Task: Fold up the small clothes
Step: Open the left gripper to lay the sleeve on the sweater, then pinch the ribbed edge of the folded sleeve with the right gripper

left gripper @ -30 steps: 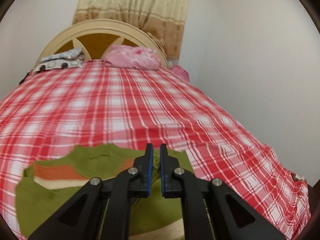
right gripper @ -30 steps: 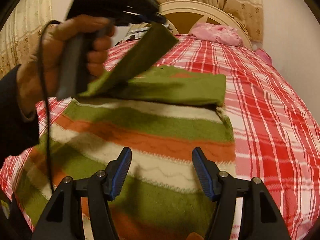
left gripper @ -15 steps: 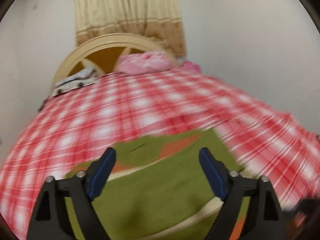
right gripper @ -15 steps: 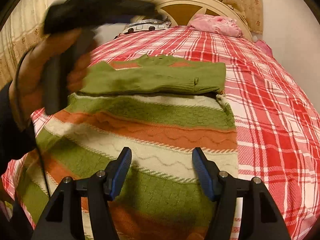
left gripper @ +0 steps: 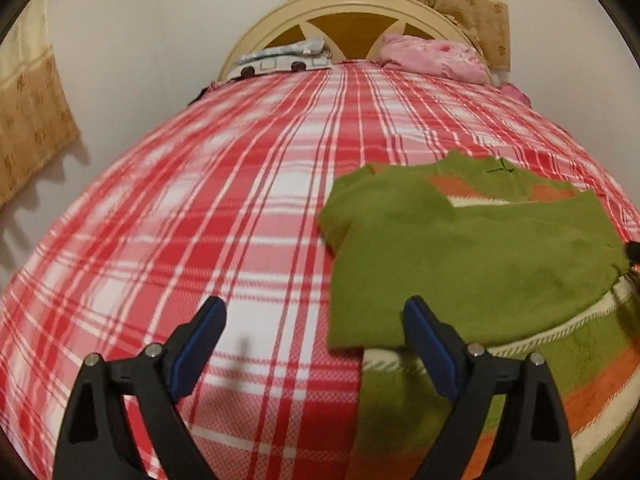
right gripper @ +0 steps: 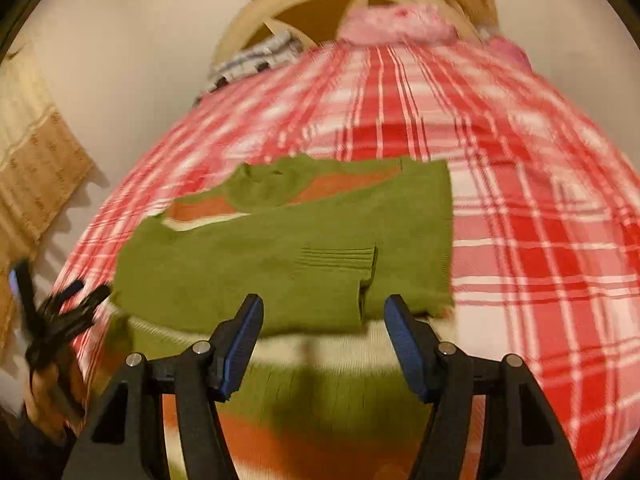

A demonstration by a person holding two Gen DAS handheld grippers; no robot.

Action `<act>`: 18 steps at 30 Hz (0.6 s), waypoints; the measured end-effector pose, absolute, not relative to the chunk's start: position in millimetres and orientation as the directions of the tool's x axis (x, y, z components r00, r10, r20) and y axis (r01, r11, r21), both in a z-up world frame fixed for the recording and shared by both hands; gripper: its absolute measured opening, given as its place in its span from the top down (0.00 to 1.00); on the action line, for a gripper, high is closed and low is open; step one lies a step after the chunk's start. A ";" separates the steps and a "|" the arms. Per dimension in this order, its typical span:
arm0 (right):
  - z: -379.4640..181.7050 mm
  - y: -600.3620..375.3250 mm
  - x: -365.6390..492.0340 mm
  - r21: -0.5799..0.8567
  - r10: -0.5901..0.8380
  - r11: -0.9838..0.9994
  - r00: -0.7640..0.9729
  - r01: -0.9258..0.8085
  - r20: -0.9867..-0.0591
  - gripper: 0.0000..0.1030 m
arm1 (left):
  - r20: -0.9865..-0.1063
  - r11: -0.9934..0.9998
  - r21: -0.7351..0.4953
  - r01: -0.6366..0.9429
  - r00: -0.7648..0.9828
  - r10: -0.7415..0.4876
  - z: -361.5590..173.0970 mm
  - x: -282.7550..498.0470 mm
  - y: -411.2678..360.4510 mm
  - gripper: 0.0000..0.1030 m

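A small green, orange and cream striped sweater (left gripper: pixel 472 248) lies flat on the red plaid bed, its two green sleeves folded across the chest. In the right wrist view the sweater (right gripper: pixel 288 248) fills the middle, with a ribbed cuff near its centre. My left gripper (left gripper: pixel 314 338) is open and empty, above the sheet by the sweater's left edge. My right gripper (right gripper: pixel 322 338) is open and empty, over the sweater's striped lower body. The left gripper (right gripper: pixel 56 320) also shows blurred at the far left of the right wrist view.
The red and white plaid bedspread (left gripper: pixel 208 208) covers the whole bed. A pink pillow (left gripper: pixel 432 58) and a grey patterned pillow (left gripper: pixel 280 60) lie against the cream headboard (left gripper: pixel 352 4). Beige curtains (left gripper: pixel 28 128) hang on the left wall. White walls surround the bed.
My left gripper let go of the green sleeve, which now lies across the chest, opened, and drew back to the left. My right gripper stayed open and moved forward over the sweater.
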State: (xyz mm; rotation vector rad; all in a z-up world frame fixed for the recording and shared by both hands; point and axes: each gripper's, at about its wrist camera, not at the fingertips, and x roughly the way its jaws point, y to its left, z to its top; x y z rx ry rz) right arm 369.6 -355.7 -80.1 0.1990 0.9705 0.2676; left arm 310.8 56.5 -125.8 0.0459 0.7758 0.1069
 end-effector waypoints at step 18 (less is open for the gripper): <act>-101.5 -360.8 383.7 0.130 0.158 0.987 0.520 -0.090 -0.839 0.95 | -0.714 0.997 -0.007 -0.078 0.698 0.050 -141.8 308.3 66.9 0.04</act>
